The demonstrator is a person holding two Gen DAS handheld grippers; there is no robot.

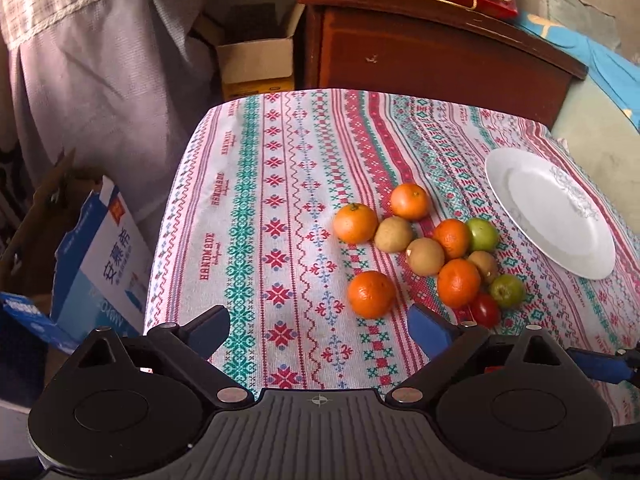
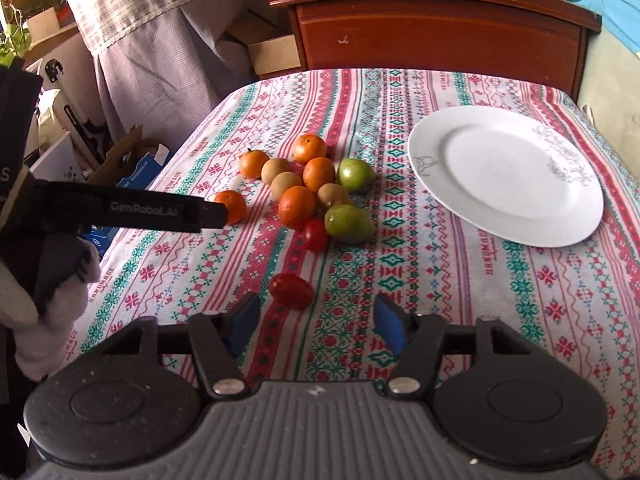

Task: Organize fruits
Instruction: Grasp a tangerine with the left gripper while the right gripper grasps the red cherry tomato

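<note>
**Both tools wide, fruit bunched mid-surface, plate bare**

The left tool [image 1: 318, 330] hangs above the near part of the surface [image 1: 256, 208], blue pads spread wide with nothing between them. Just ahead of its right pad sits one orange [image 1: 371, 294], a little apart from the main bunch.

And there is the bunch: four more oranges, led by the far one [image 1: 409, 201], mixed in with three brown fruits such as this one [image 1: 425, 256], all touching or nearly so. Two green fruits sit on the plate side of the pile, one farther back [image 1: 483, 234] and one nearer [image 1: 507, 290]. A red tomato [image 1: 485, 310] is tucked against the near edge of the cluster.

Over on the right, the right tool [image 2: 314, 324] is also spread open and gripping nothing. A second red tomato [image 2: 291, 290] lies alone on the cloth, just ahead of its left pad, well apart from the pile.

The white plate [image 2: 505, 176] sits toward the far right corner of the surface, beside the fruit but not touching it, nothing on it yet. From the right wrist view, the left tool's black finger [image 2: 120, 210] reaches in from the left edge, its tip in front of the lone orange.
</note>
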